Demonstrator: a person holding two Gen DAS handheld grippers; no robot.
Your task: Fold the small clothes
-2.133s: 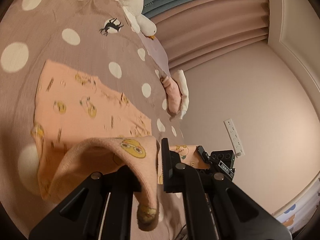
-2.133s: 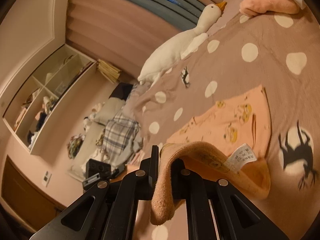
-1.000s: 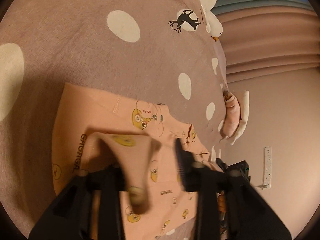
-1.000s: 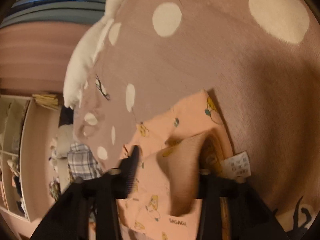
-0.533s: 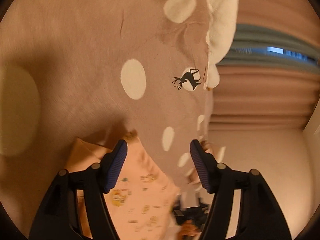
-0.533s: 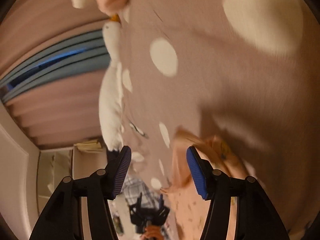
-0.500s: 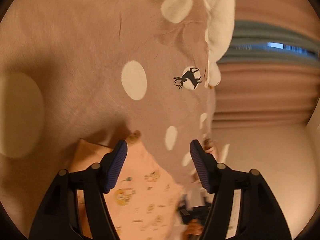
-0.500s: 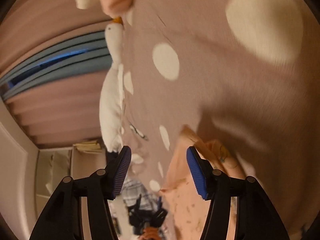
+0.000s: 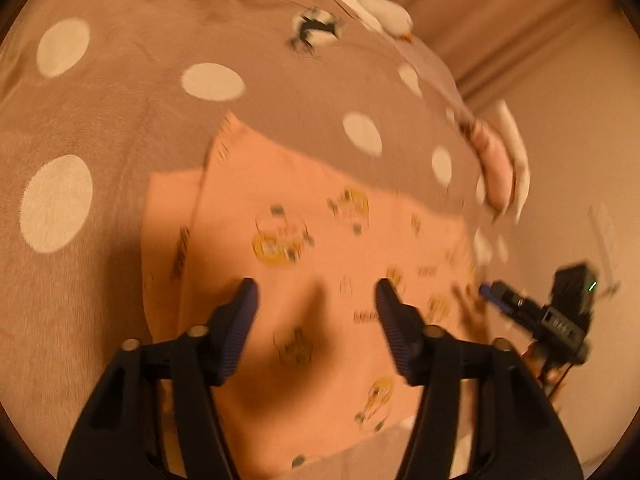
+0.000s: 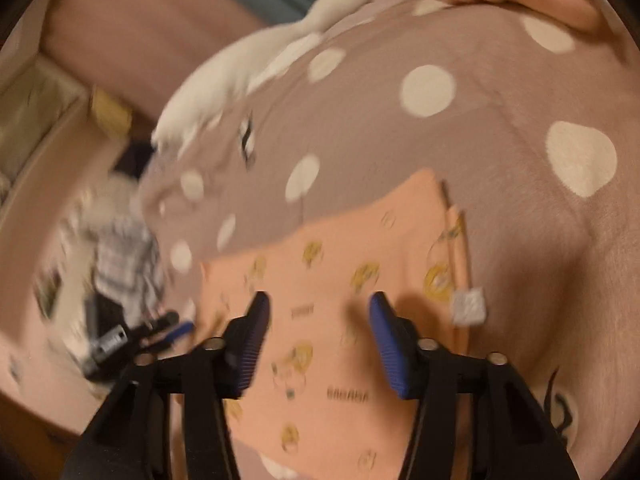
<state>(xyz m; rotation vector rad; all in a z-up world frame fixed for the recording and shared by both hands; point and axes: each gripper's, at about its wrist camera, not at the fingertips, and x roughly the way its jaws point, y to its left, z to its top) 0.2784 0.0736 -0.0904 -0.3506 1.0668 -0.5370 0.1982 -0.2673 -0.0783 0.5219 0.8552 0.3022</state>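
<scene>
A small peach garment (image 9: 320,248) with yellow cartoon prints lies folded flat on the brown polka-dot bedspread (image 9: 120,100). My left gripper (image 9: 314,292) hovers above it, jaws closing with nothing between them. In the right wrist view the same peach garment (image 10: 340,280) shows a white label (image 10: 468,306) sticking out at its right edge. My right gripper (image 10: 318,304) hangs over it, jaws also closing and empty. Each view catches the other gripper at the bed's edge: the right gripper (image 9: 560,316) and the left gripper (image 10: 120,340).
A white plush goose (image 10: 256,64) lies at the head of the bed. A pink and white bundle (image 9: 500,168) sits near the bed's edge. Plaid cloth and clutter (image 10: 116,252) lie on the floor beside the bed. Curtains (image 10: 140,20) and a wall stand behind.
Both grippers let go of the garment's lifted edge, which now lies folded over flat. Both have since drawn back and up, and the views have rolled round.
</scene>
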